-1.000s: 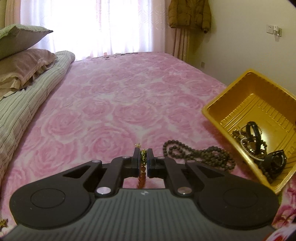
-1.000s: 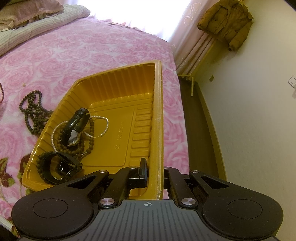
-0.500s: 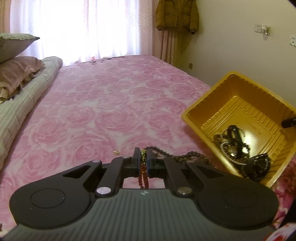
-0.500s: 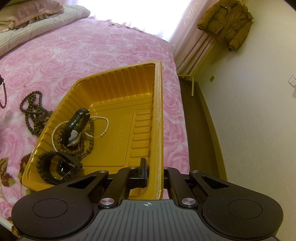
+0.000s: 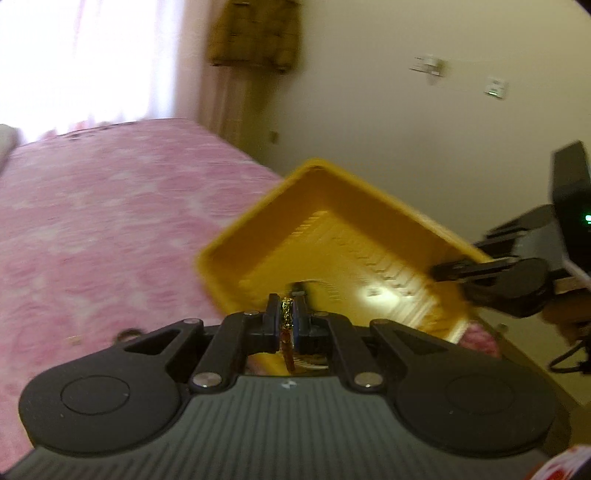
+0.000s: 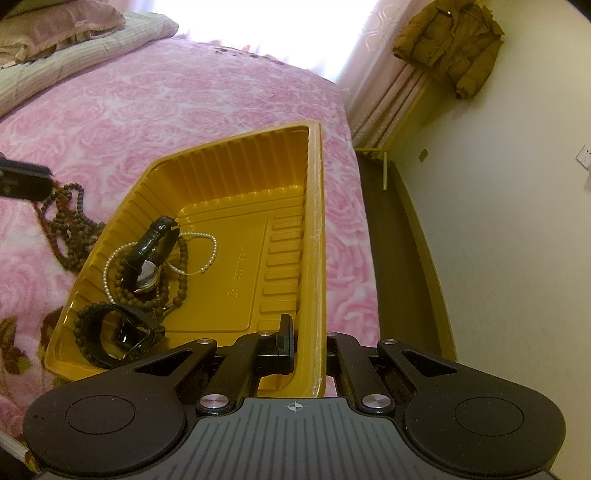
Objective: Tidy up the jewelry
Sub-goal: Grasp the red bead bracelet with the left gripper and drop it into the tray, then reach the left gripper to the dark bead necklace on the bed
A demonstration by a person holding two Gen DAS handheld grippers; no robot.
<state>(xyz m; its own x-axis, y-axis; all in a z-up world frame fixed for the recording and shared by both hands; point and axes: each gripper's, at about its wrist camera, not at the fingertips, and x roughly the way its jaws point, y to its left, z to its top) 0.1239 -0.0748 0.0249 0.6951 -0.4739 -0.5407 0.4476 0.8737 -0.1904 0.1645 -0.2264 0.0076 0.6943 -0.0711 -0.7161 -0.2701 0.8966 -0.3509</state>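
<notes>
Tray [image 6: 314, 236] on bed [image 6: 184, 110], centre of right wrist frame. In tray, lower left part: two watches [image 6: 147, 254] [image 6: 110, 332], pearl string [image 6: 207, 254], bead bracelet [image 6: 181, 280], piled together. Bead necklace [image 6: 66, 225] on bed just left of tray. Pillows [image 6: 55, 22] upper left. Jacket [image 6: 450, 40] upper right, on wall behind bed. Floor [image 6: 402, 258] right of bed.

Left gripper [image 5: 286, 319], clamped on beaded bracelet [image 5: 286, 332]: shifted from above pink bedspread [image 5: 92, 229] to yellow tray's [image 5: 258, 221] near edge; view now blurred.
</notes>
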